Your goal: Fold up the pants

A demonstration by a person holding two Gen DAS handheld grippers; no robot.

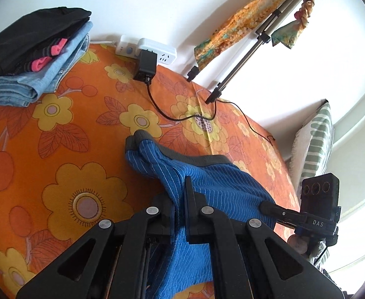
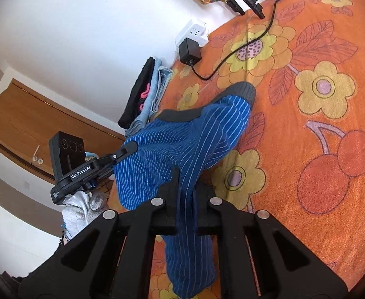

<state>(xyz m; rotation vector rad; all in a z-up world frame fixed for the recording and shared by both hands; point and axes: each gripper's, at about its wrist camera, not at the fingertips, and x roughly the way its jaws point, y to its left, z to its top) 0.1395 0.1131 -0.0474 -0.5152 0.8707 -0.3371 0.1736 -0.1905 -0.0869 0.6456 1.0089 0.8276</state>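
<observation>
The left hand-held gripper (image 1: 180,199) is clamped on the blue striped pants (image 1: 207,182); the right hand-held gripper (image 2: 184,189) pinches them too; their grey-cuffed end rests on the orange floral bedsheet (image 1: 57,137).

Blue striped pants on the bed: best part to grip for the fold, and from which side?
Grip the blue striped pants at the fabric edge nearest the person, one gripper per side, coming in low from the near edge of the bed. The grey cuffs lie far out, so that end can drape. Both the left gripper and right gripper are already shut on it this way.
</observation>
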